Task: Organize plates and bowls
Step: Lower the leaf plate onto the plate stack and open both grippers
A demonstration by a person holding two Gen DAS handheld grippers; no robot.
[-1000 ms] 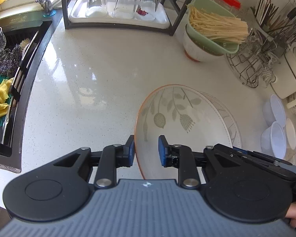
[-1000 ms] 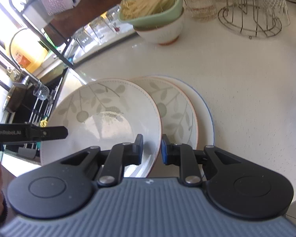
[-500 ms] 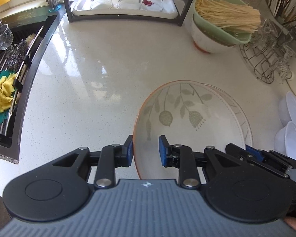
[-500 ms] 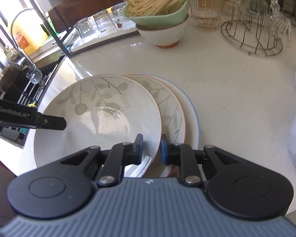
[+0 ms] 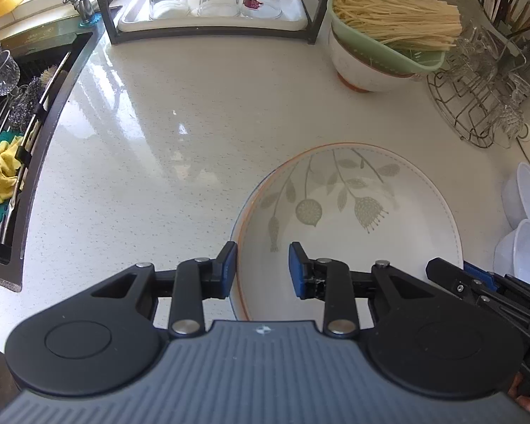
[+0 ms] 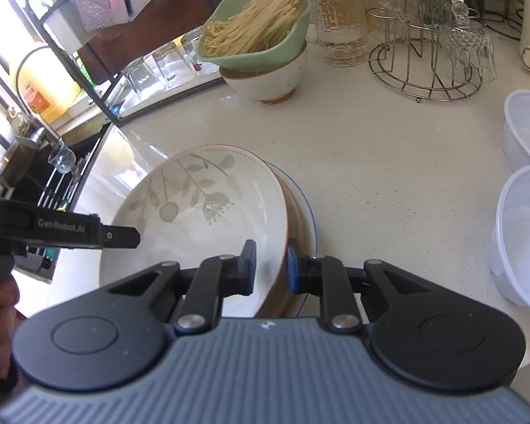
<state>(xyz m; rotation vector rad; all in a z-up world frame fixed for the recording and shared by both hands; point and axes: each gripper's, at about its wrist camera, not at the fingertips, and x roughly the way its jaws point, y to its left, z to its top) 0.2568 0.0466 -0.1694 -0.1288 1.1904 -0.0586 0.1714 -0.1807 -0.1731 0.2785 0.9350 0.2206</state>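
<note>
Leaf-patterned plate [image 5: 349, 219] tops a plate stack on the white counter [image 5: 152, 162], at 5 o'clock in left wrist view. Right gripper [image 6: 270, 265] clamps its near rim. Left gripper [image 5: 262, 268] jaws just been opening, straddling the opposite rim, pads clear. Green colander of noodles [image 5: 385, 31] on a bowl, 1 o'clock

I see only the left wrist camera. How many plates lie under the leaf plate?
Observer: Two. The right wrist view shows an orange-rimmed plate under the leaf plate, and a blue-rimmed plate lowest.
Operator: Is the right gripper holding something? Its tips are cut off in my view.
Observer: Yes. The right gripper is shut on the leaf plate's near rim.
</note>
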